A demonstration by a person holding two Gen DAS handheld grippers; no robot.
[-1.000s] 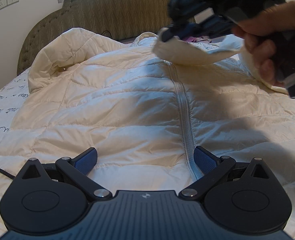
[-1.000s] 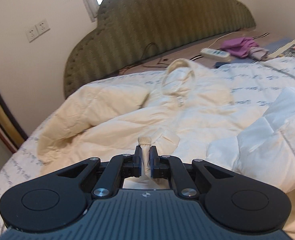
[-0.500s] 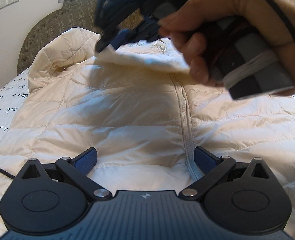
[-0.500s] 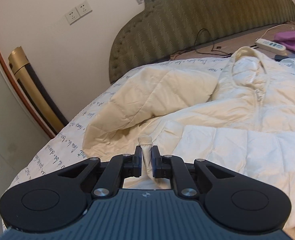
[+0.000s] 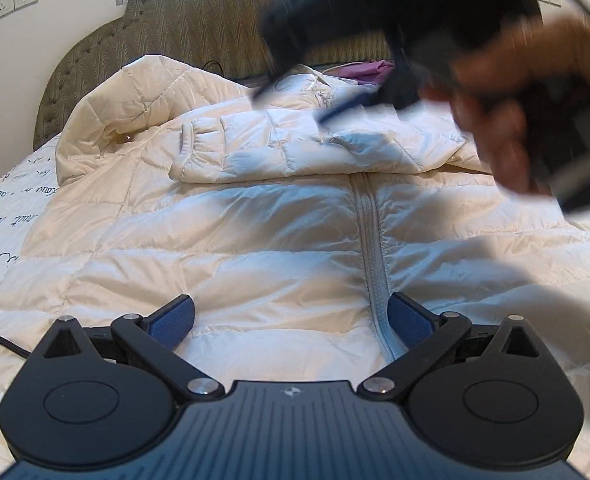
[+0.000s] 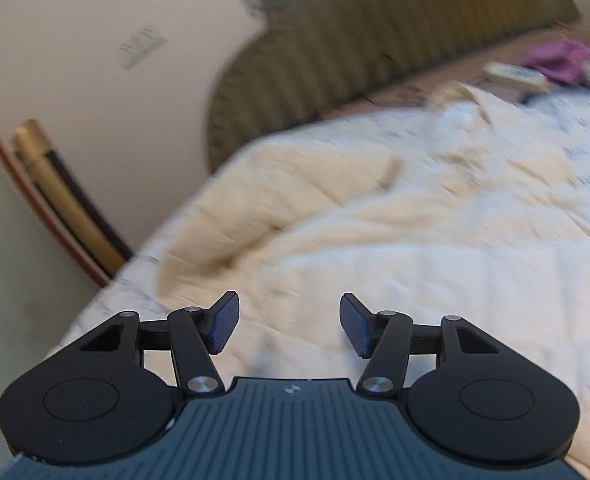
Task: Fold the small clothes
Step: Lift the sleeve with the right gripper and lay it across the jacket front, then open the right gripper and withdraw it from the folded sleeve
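Note:
A cream quilted puffer jacket (image 5: 223, 240) lies front up on the bed, its zipper (image 5: 371, 248) running toward me. One sleeve (image 5: 295, 148) lies folded across the chest, cuff pointing left. The other sleeve (image 5: 107, 120) is bunched at the far left. My left gripper (image 5: 291, 320) is open, resting low over the jacket's hem beside the zipper. My right gripper (image 6: 289, 326) is open and empty above the jacket (image 6: 415, 264); it shows blurred in the left wrist view (image 5: 395, 20), held by a hand above the folded sleeve.
A green padded headboard (image 5: 215, 20) stands behind the bed. A white printed sheet (image 5: 3, 208) covers the mattress at left. A purple cloth (image 6: 559, 60) and a power strip (image 6: 515, 74) lie by the headboard. A gold and black pole (image 6: 63, 196) leans on the left wall.
My right gripper has opened and let go of the sleeve, which now lies across the jacket's chest. The right gripper has lifted away. The left gripper has not moved.

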